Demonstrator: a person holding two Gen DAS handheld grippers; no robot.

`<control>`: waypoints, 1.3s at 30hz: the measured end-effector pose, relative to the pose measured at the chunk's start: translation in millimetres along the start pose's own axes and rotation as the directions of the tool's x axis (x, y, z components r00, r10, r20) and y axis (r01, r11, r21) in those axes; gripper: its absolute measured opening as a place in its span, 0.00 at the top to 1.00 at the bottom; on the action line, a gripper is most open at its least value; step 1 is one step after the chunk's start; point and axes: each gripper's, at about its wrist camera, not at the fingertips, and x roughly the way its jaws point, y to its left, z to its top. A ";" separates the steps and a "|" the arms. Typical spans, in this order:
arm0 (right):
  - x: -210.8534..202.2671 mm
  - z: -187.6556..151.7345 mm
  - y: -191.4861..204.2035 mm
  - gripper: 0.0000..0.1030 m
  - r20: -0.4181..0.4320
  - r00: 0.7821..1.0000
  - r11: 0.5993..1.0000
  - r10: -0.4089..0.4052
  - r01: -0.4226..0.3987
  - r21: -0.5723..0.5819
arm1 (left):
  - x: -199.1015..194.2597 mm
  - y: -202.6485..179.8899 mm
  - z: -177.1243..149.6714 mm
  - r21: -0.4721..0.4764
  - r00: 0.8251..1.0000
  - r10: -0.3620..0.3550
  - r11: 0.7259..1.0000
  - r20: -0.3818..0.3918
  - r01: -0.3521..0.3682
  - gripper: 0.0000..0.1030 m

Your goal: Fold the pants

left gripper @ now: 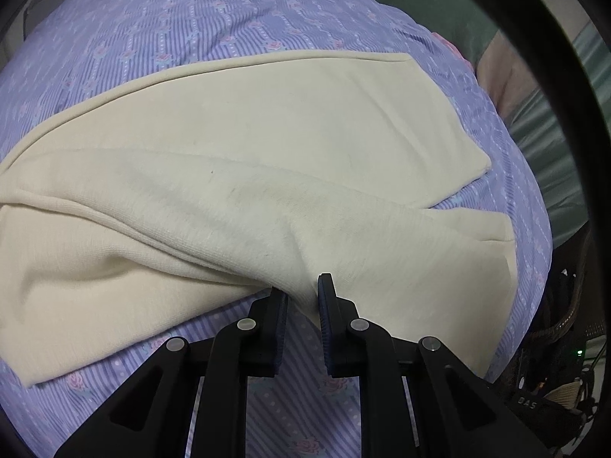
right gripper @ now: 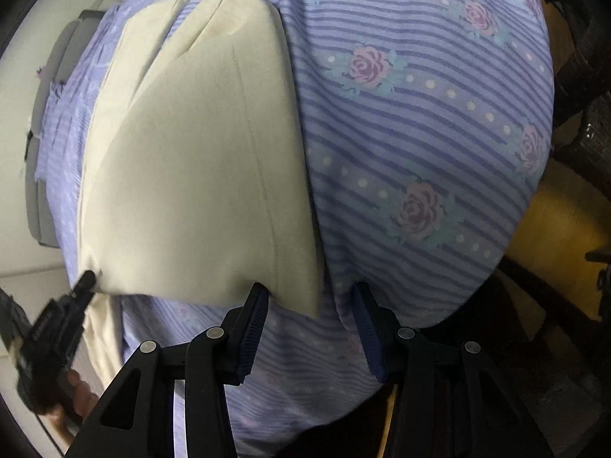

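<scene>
Left wrist view: cream pants (left gripper: 244, 175) lie spread on a purple striped bedsheet (left gripper: 183, 26) with rose print. Long axis runs left to right across the frame, leg ends to the right; far leg hem near the upper right, near leg hem lower right, a bare wedge of sheet between them. Left part of the pants runs out of frame. Near edge of the fabric is bunched into a ridge pinched between the left gripper (left gripper: 303, 294) pads, jaws narrow, clamped on that fold. Bare sheet beyond the far edge of the pants and just under the gripper. Bed edge drops off on the right, green fabric (left gripper: 542, 129) beyond it. Small white letters on dark gear at lower right, roughly "OAS", not sure.

Right wrist view: pants (right gripper: 198, 160) fill the left half, long axis running away from the camera, leg ends far at the top. Near corner of the pants sits just beside the right gripper (right gripper: 311, 301) left pad; jaws wide apart, nothing between them but sheet (right gripper: 420, 114). Broad bare sheet to the right, bed edge curving down at right. Left gripper (right gripper: 86, 280) tip is at the pants' near left edge, blurred. No readable writing here.
</scene>
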 end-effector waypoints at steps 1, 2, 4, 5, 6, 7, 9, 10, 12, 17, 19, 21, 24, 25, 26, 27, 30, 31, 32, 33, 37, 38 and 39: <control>-3.4 -0.2 3.2 0.67 0.006 1.000 1.000 0.004 -0.004 -0.021 | 0.0 0.2 0.2 -0.001 1.000 -0.001 1.000 -0.001 0.001 0.84; -5.8 0.1 6.5 0.70 0.006 1.000 0.999 -0.001 0.001 -0.038 | 0.5 0.8 0.4 -0.002 1.000 -0.002 1.000 -0.002 0.002 0.84; -11.3 0.9 11.2 0.76 0.009 1.000 0.998 -0.007 0.007 -0.056 | 1.3 1.4 0.6 -0.004 1.000 -0.003 1.000 -0.004 0.003 0.84; -14.1 1.3 11.8 0.77 0.007 1.000 0.998 -0.008 0.008 -0.057 | 1.4 0.1 1.3 -0.003 1.000 -0.002 1.000 -0.004 0.002 0.84; -17.3 1.1 12.6 0.79 0.004 1.000 0.998 -0.008 0.008 -0.055 | 1.0 -0.9 1.4 0.001 1.000 0.000 1.000 -0.003 0.000 0.84; -23.0 0.4 14.3 0.82 0.001 1.000 0.999 -0.008 0.008 -0.051 | -0.2 -2.4 1.9 0.007 1.000 0.003 1.000 -0.001 -0.003 0.84; -36.6 -0.1 19.8 0.90 0.014 1.000 0.997 -0.022 0.023 -0.072 | -3.5 -5.1 2.9 0.017 1.000 0.004 1.000 0.008 -0.004 0.84; -47.6 -0.8 26.6 0.91 0.034 0.999 0.994 -0.027 0.030 -0.102 | -6.4 -6.4 3.6 0.023 1.000 0.002 1.000 0.014 -0.002 0.84; -63.7 -0.9 40.1 0.91 0.068 0.997 0.987 -0.037 0.047 -0.155 | -10.4 -7.7 4.6 0.027 1.000 -0.005 1.000 0.026 0.004 0.84; -87.8 14.2 51.9 0.92 0.122 0.992 0.985 -0.007 0.028 -0.169 | -19.6 -8.6 9.6 0.017 0.999 -0.024 1.000 0.042 0.023 0.84; -97.0 23.8 61.5 0.93 0.158 0.987 0.986 0.018 0.008 -0.166 | -26.0 -8.7 13.0 0.009 0.998 -0.035 0.999 0.055 0.034 0.85; -109.0 35.9 71.1 0.93 0.203 0.978 0.986 0.044 -0.009 -0.166 | -34.2 -9.2 19.3 0.003 0.997 -0.041 0.999 0.070 0.041 0.86; -132.9 63.4 89.8 0.93 0.285 0.952 0.983 0.108 -0.058 -0.177 | -47.5 -9.5 32.0 0.002 0.993 -0.050 0.999 0.107 0.050 0.87; -140.9 73.2 100.1 0.94 0.319 0.938 0.979 0.133 -0.074 -0.191 | -52.5 -10.7 39.3 0.003 0.991 -0.052 0.999 0.125 0.052 0.87; -145.4 80.3 111.8 0.94 0.350 0.923 0.974 0.158 -0.088 -0.208 | -55.0 -11.4 45.1 0.002 0.990 -0.055 0.998 0.133 0.056 0.87; -148.9 87.9 126.4 0.94 0.380 0.909 0.970 0.172 -0.089 -0.226 | -56.2 -11.9 51.1 0.003 0.989 -0.058 0.998 0.138 0.059 0.87; -157.1 114.9 160.8 0.94 0.439 0.869 0.952 0.230 -0.108 -0.287 | -58.2 -11.6 75.5 0.009 0.983 -0.055 0.998 0.176 0.055 0.87; -157.7 126.8 173.2 0.94 0.457 0.856 0.944 0.240 -0.097 -0.315 | -56.5 -9.1 87.3 0.000 0.981 -0.053 0.999 0.184 0.054 0.87; -156.6 136.0 183.8 0.94 0.474 0.847 0.940 0.240 -0.080 -0.333 | -53.9 -7.8 95.0 -0.006 0.981 -0.056 0.998 0.187 0.059 0.87; -153.1 149.8 195.6 0.94 0.489 0.839 0.935 0.240 -0.064 -0.349 | -50.0 -6.1 103.6 -0.009 0.980 -0.055 0.998 0.191 0.058 0.87; -133.6 189.4 228.2 0.94 0.487 0.839 0.926 0.242 -0.051 -0.373 | -29.5 0.7 139.4 -0.028 0.980 -0.028 0.999 0.197 0.034 0.87; -128.6 198.2 235.0 0.94 0.488 0.839 0.922 0.242 -0.042 -0.385 | -25.2 2.3 145.8 -0.033 0.981 -0.022 0.999 0.195 0.029 0.87; -121.3 205.8 243.3 0.95 0.490 0.840 0.919 0.231 -0.024 -0.393 | -19.0 6.0 155.6 -0.046 0.981 -0.011 0.999 0.196 0.021 0.87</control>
